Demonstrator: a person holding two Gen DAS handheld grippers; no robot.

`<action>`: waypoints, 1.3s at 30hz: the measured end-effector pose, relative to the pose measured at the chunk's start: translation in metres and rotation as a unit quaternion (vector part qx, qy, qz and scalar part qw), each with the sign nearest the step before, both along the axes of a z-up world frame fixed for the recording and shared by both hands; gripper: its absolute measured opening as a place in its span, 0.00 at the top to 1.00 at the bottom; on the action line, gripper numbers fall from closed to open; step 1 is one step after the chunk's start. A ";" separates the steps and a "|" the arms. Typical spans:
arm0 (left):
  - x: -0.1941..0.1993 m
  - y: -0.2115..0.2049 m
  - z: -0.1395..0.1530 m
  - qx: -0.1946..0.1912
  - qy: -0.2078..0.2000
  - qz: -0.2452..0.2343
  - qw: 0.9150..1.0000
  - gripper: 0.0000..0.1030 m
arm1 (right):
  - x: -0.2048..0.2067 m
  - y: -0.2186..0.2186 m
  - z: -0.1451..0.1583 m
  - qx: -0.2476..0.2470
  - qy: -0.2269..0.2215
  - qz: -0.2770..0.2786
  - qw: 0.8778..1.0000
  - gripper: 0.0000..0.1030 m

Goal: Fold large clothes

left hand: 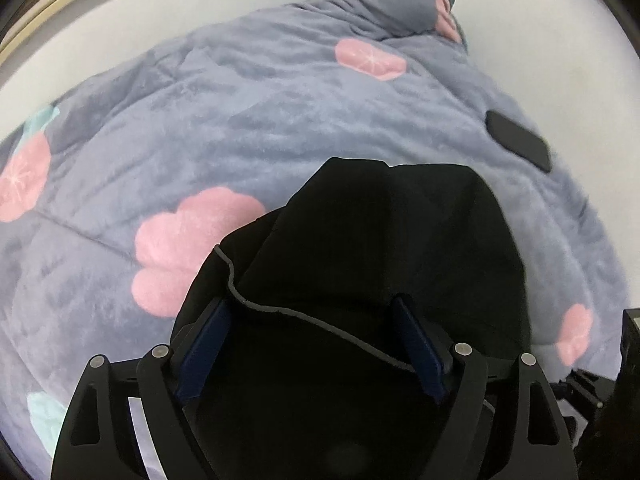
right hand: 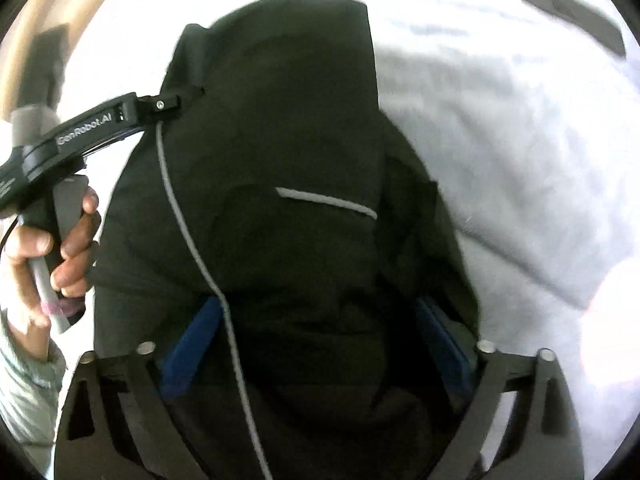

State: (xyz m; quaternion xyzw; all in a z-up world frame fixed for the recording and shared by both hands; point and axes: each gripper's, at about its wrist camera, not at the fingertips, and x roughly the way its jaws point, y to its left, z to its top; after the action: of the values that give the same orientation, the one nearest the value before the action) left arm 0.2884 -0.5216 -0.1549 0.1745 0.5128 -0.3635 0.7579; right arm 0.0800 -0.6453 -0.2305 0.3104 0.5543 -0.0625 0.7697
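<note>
Your black garment (left hand: 384, 240) lies bunched on the blanket (left hand: 240, 120), beneath both grippers. Left gripper (left hand: 312, 344) and right gripper (right hand: 316, 344) stand spread, gripping nothing. It's soft, floppy, probably bulky: pinch the piped edge (left hand: 240, 298) at 9 o'clock.

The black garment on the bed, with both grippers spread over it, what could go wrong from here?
1. The black garment lies bunched between the wide-apart fingers of the left gripper; a grab here may catch several layers and spoil the fold.
2. A grey cord runs through the right gripper and could snag.
3. A dark phone-like slab rests on the flowered blanket; dragging cloth could knock it off.
</note>
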 end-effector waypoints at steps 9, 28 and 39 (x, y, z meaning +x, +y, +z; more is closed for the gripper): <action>-0.041 0.078 0.070 -0.088 0.030 0.034 0.995 0.19 | 0.048 0.006 0.113 -0.108 -0.119 0.068 0.985 0.41; -0.104 0.123 -0.023 -0.091 0.181 0.097 0.974 0.00 | 0.132 -0.011 0.018 -0.061 -0.046 0.080 0.994 0.38; -0.117 0.158 0.043 -0.140 0.118 0.099 0.978 0.05 | 0.039 0.000 0.074 -0.056 -0.075 0.064 0.994 0.28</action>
State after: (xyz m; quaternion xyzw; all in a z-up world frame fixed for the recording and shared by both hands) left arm 0.1718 -0.3640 -0.1121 -0.0289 0.5575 -0.3725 0.7414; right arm 0.1193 -0.6449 -0.1568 0.2345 0.5094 -0.0204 0.8277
